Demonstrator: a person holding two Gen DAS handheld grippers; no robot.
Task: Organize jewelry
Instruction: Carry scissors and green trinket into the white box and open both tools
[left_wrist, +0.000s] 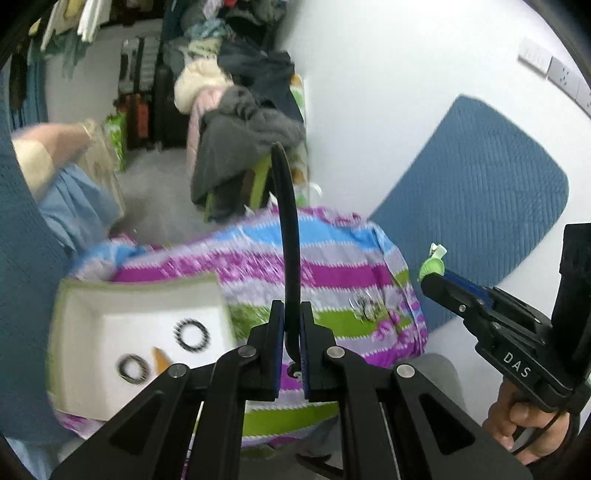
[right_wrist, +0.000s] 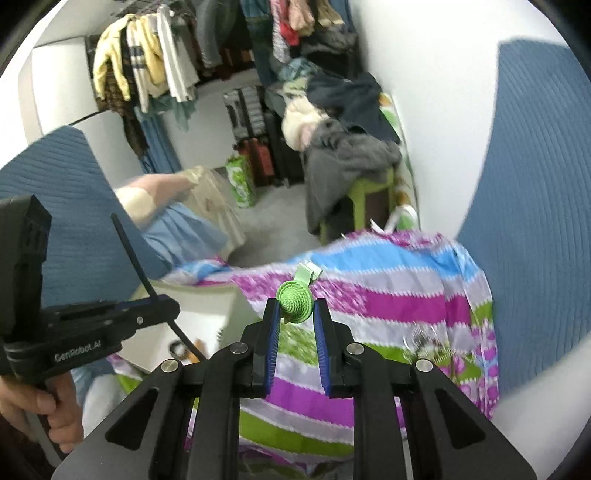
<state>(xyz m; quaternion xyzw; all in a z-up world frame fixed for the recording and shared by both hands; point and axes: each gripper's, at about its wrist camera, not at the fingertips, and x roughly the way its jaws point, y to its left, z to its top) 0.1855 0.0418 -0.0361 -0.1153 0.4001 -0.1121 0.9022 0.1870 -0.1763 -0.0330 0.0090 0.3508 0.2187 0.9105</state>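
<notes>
Striped cloth (right_wrist: 388, 306) covers the bed, with a white tray (left_wrist: 122, 332) on its left side. Above the cloth, the left gripper (left_wrist: 293, 332) has its jaws shut on a black hairband (left_wrist: 286, 229). The right gripper (right_wrist: 295, 321) pinches a green clip (right_wrist: 295, 297). Both look lifted up; next they need lowering into the tray.

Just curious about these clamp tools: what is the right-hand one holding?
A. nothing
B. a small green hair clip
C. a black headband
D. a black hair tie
B: the right gripper pinches a small green hair clip between its blue pads.
</notes>
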